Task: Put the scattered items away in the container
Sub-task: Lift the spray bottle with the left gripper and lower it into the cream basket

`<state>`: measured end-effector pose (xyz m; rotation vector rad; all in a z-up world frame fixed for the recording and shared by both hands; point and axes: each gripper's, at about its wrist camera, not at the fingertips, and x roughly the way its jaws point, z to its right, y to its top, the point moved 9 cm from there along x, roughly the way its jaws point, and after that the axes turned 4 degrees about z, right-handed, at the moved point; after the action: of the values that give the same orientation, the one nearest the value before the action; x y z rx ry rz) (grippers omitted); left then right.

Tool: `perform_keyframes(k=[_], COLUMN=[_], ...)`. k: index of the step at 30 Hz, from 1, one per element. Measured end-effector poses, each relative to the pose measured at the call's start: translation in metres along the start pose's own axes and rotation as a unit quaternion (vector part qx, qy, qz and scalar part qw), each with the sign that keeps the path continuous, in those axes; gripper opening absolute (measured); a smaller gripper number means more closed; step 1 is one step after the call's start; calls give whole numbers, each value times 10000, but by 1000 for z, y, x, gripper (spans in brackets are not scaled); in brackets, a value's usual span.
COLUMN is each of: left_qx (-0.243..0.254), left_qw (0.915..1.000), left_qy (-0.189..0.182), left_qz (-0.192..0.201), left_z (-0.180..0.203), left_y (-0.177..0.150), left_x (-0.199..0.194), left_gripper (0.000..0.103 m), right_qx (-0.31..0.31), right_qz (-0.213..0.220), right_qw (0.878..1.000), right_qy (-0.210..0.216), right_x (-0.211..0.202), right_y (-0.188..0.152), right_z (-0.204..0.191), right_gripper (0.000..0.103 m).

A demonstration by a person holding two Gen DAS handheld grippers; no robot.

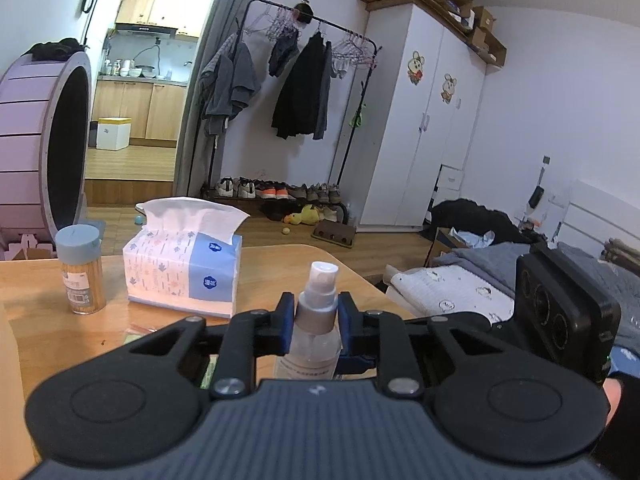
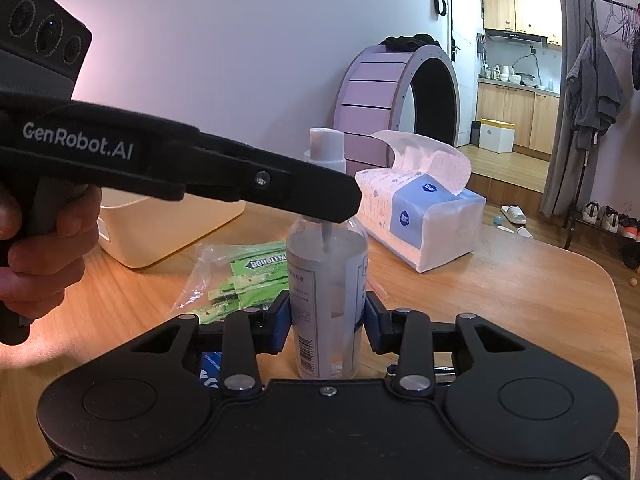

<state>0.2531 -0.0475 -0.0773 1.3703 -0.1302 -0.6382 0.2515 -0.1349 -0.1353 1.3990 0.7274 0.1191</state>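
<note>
We are clamping our left gripper (image 1: 313,322) narrowly on the spray bottle's (image 2: 327,280) grey collar, while our right gripper (image 2: 327,320) is pinching its clear body, standing on the table (image 2: 500,292). Behind lie green "DOUBLEMINT" packets (image 2: 256,276); the left gripper is showing "GenRobot.AI".

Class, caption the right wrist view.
Both grippers clamp one spray bottle: right gripper at its body, left gripper at its neck.

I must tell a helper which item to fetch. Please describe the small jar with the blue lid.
On the wooden table, look left of the tissue pack. The small jar stands upright there, apart from the pack. Unlike the clear spray bottle, it has a flat grey-blue lid and looks amber-brown inside.
</note>
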Motion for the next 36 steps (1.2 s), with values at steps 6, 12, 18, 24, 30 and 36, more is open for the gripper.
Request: perform_keyframes(k=[6,12,18,24,30,36], left_qx=[53,167,231,214,160,-83], left_qw=[9998,9990,9954,9885,9817,9762], left_qy=[66,307,806,1401,1831,2126], left_qz=[151,262,461,524,506,433], left_z=[3,0,-18,-49,-80,-123], left_y=[12,30,53,73,78,65], left_x=[-17,-48,-97,-141,-162,-157], left_gripper=[22,22,21,21,21,21], right_qx=[-144,-353,-580,-674,-676,-789], right_qz=[98,183,349,509,530,236], right_qw=[9998,9991,9966,9923,9889,9875], right_qy=[21,153,460,912,1212,1341], right_x=[-7,-10,-4,17,47,89], right_y=[14,36,71,106,125,120], right_z=[-9,-32,-71,-116,-143,-146], right_gripper=[37,37,37,38,38,38])
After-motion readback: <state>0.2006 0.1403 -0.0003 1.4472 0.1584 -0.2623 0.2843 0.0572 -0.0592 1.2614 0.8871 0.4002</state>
